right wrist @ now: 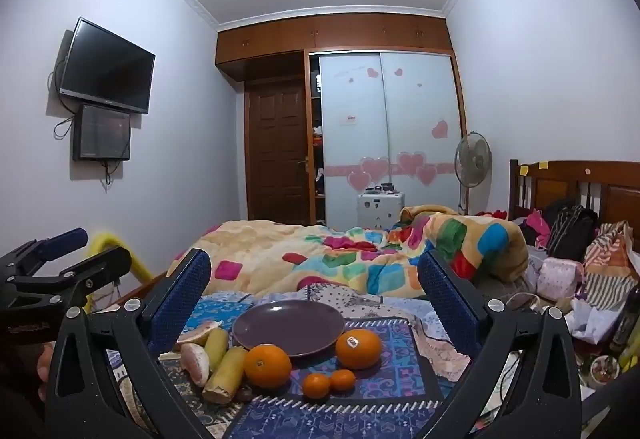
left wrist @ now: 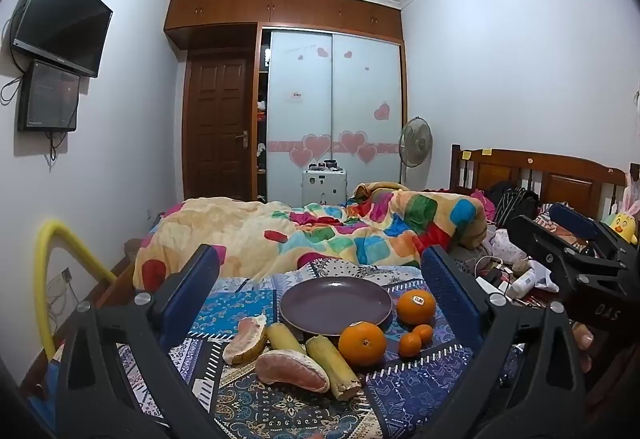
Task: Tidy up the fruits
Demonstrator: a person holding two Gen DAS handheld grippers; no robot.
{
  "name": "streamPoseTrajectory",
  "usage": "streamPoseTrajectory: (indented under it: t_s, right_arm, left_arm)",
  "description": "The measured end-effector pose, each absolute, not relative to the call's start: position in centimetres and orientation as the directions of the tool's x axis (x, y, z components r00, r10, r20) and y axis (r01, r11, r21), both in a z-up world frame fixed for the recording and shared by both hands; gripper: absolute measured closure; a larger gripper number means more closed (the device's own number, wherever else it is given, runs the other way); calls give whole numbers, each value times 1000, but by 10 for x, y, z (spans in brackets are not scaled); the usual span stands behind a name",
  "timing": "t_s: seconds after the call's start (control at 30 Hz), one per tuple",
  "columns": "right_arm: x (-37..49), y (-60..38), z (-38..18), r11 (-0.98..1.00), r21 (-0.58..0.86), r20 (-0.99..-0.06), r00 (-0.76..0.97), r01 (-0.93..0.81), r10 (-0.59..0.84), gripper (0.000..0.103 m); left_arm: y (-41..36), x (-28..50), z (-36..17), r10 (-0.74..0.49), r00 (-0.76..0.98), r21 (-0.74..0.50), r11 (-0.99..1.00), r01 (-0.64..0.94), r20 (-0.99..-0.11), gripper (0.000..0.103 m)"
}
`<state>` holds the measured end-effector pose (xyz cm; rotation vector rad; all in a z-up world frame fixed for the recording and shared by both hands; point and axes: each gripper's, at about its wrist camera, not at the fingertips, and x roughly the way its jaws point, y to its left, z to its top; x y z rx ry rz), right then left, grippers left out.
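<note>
Both the left gripper and the right gripper have their jaws wide apart and hold nothing (no fruit is picked yet). The oranges, pomelo pieces and other fruit lie on the bed's patterned cloth, near the purple plate, which is bare, so all the work is left.

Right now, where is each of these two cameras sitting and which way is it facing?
Left wrist: on the left gripper, facing the purple plate and fruit on the bed; its open blue fingers frame them; the right gripper shows at right.
Right wrist: on the right gripper, slightly further right, same heading; the left gripper shows at left.
Both share the plate, stickered orange, wardrobe and TV.
</note>
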<state>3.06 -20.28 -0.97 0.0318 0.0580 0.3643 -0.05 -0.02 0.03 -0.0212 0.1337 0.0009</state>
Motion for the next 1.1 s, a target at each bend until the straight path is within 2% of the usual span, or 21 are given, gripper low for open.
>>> streamPoseTrajectory:
  t_s: [1.1]
  right_arm:
    - [28, -193, -14, 920, 70, -65, 918, -386, 390, 0]
  left_arm:
    - [7, 2, -10, 19, 990, -13, 1000, -21, -139, 1]
